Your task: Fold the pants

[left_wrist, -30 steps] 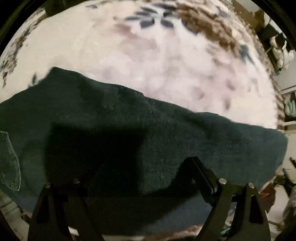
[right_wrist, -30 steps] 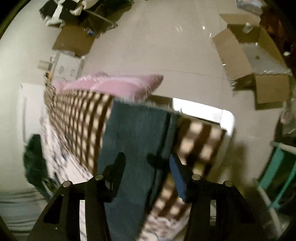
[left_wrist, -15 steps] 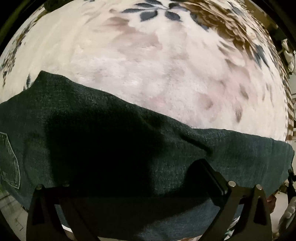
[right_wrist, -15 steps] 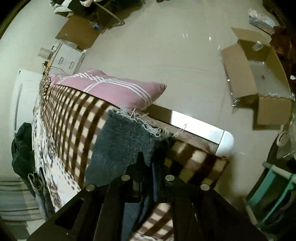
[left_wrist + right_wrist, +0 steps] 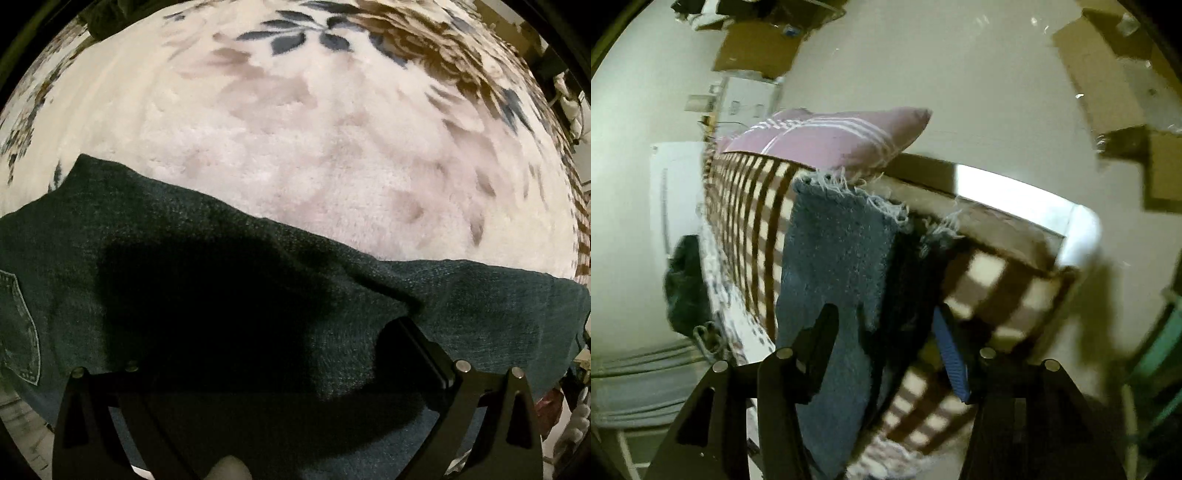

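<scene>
Pants: dark blue-green denim pants (image 5: 258, 280) lie spread across the lower half of the left wrist view, on a plush floral blanket (image 5: 332, 155); their upper edge runs as a slanted line from upper left to right.
Back pocket: a stitched pocket (image 5: 22, 328) shows at the far left edge of that view.
Pant leg: in the right wrist view a lighter blue leg (image 5: 834, 266) hangs over the side of the bed, and its frayed hem (image 5: 849, 184) lies against the checked cover.
Left gripper: the left gripper (image 5: 258, 354) hovers low over the denim with its fingers wide apart; only the right finger (image 5: 417, 347) is plain, since the other is lost in deep shadow. Whether the tips touch the cloth cannot be told.
Right gripper: the right gripper (image 5: 882, 339) has its fingers spread, with the hanging leg between them; the left finger (image 5: 820, 336) lies against the cloth, the blue-padded right finger (image 5: 949, 354) stands apart from it.
Blanket: cream plush with dark blue and brown leaf prints.
Checked cover: a brown and cream checked cover (image 5: 750, 206) drapes down the side of the bed.
Pillow: a pink pillow (image 5: 834, 136) with white stripes rests on the bed just beyond the hem.
Boxes: open cardboard boxes (image 5: 1123, 96) sit on the pale floor (image 5: 942, 66), well apart from the bed.
Dark bundle: a dark green heap of cloth (image 5: 687, 284) sits near the bed's far side.
</scene>
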The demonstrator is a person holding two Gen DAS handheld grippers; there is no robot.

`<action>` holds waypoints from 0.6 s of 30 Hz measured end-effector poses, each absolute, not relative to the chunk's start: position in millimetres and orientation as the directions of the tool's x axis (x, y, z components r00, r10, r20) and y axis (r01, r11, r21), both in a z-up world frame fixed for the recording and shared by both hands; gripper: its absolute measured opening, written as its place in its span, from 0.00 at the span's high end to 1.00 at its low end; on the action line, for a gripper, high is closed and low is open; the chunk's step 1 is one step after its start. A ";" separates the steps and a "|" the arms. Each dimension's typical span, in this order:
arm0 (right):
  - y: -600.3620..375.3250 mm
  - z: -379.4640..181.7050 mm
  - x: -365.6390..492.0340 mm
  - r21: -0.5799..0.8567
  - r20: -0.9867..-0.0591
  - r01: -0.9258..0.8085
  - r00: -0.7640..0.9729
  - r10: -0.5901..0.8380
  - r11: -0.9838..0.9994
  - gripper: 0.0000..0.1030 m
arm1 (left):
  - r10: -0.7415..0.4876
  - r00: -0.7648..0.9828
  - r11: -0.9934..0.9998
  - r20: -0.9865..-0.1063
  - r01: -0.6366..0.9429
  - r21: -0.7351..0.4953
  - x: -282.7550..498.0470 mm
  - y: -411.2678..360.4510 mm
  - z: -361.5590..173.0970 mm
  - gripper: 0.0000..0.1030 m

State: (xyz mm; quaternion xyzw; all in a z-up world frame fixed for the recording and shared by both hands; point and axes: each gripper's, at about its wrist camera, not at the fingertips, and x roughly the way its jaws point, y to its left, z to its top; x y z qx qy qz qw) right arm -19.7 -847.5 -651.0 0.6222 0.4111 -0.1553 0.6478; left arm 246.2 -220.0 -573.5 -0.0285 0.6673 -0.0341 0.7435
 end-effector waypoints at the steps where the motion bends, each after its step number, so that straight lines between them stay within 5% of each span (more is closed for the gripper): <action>1: -848.0 -653.3 -20.0 0.718 -0.689 0.678 0.662 0.294 0.158 0.43 | -0.090 0.109 0.996 -0.990 0.014 -0.089 245.0 -219.7 -573.5 0.00; 4: -852.0 -662.5 -16.6 0.815 -0.569 0.576 0.772 0.283 0.064 0.43 | -0.090 0.100 0.996 -0.991 0.016 -0.088 243.7 -217.4 -572.5 0.00; 9: -852.3 -672.4 1.8 0.851 -0.516 0.522 0.813 0.270 0.054 0.43 | -0.090 0.084 0.996 -0.992 0.019 -0.089 246.7 -216.0 -571.4 0.00; 10: -851.2 -670.1 6.4 0.847 -0.526 0.527 0.807 0.269 0.075 0.48 | -0.090 0.086 0.996 -0.992 0.019 -0.089 248.4 -215.3 -570.7 0.00; 12: -849.4 -665.4 12.9 0.816 -0.575 0.566 0.774 0.265 0.117 0.90 | -0.089 0.097 0.996 -0.991 0.017 -0.088 253.2 -214.6 -569.8 0.00; 18: -831.9 -606.1 16.6 0.756 -0.650 0.598 0.733 0.201 0.267 0.93 | -0.155 0.128 0.987 -0.980 -0.011 -0.157 249.5 -213.4 -554.1 0.00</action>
